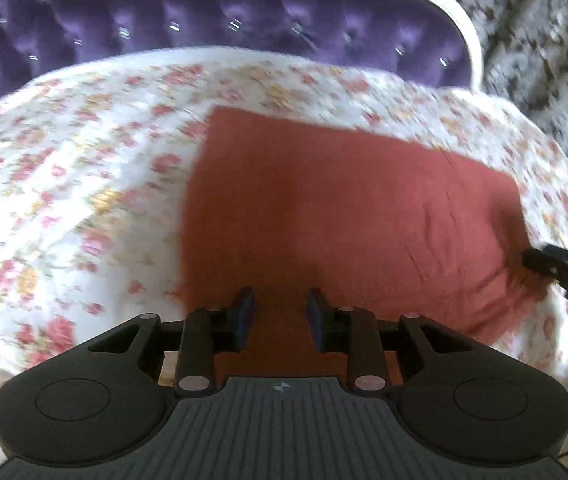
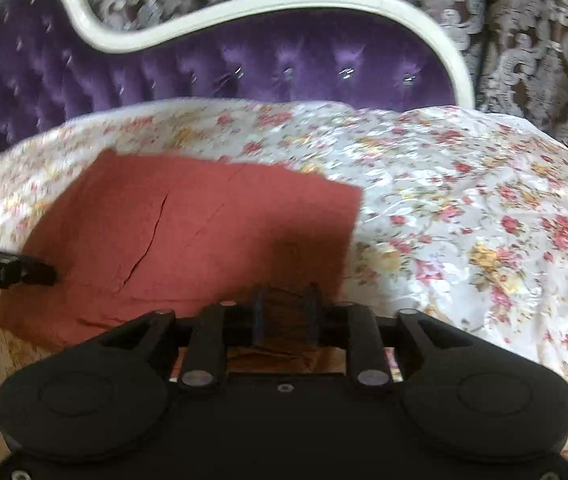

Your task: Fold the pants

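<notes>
While our left gripper [image 1: 280,318] hangs over the near edge of the pants [image 1: 323,208], its blue pads [image 1: 244,316] stand apart with only cloth beneath the gap and nothing pinched between them. Our right gripper [image 2: 285,312] sits at the pants' other near corner, jaws likewise parted; a bit of dark, rumpled fabric shows in the gap, but the pads do not seem to press on it, so we judge it let go. Beyond the fingers, the pants lie as a flat reddish rectangle with a few creases, resting on the floral bedspread [image 2: 463,208], nearer to us than the purple tufted headboard [image 2: 244,72]. No separate legs or waistband show, so we take the garment to be already folded down to a compact block. What may be left, as far as we can tell, is one more fold or a smoothing of the creases near the pants' edge.
</notes>
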A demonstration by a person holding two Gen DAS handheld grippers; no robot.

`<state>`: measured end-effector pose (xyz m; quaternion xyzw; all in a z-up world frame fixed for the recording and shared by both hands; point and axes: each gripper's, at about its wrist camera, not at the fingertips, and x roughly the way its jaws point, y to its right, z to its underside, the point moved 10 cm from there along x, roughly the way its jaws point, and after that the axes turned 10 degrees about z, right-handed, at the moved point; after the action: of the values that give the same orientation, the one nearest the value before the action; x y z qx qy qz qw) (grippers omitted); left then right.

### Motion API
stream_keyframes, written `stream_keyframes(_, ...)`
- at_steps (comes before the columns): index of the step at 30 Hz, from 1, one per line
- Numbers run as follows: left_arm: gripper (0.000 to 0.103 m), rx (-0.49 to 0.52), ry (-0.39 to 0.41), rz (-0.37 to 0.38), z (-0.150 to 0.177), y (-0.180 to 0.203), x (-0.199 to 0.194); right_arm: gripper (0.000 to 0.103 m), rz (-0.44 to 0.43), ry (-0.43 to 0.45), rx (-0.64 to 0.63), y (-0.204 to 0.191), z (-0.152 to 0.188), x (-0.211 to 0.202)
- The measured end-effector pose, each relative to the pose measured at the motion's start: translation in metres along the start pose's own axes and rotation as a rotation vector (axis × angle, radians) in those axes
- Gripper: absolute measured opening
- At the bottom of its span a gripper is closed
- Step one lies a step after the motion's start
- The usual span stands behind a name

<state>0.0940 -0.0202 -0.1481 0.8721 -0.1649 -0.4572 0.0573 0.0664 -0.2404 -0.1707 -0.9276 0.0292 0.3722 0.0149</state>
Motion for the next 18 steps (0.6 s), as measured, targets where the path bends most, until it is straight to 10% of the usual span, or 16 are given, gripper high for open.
stream_keyframes(3,0.033,-0.015,0.006,-0.025,-0.006,-0.015,-0.001,0.061,0.006,-0.001,0.095,0.018,-0.003,0.001)
stream_keyframes(18,0.059,0.000,-0.029,-0.012,-0.011,-0.031,0.023,0.068,-0.209,-0.121,0.214,0.012,-0.004,0.043)
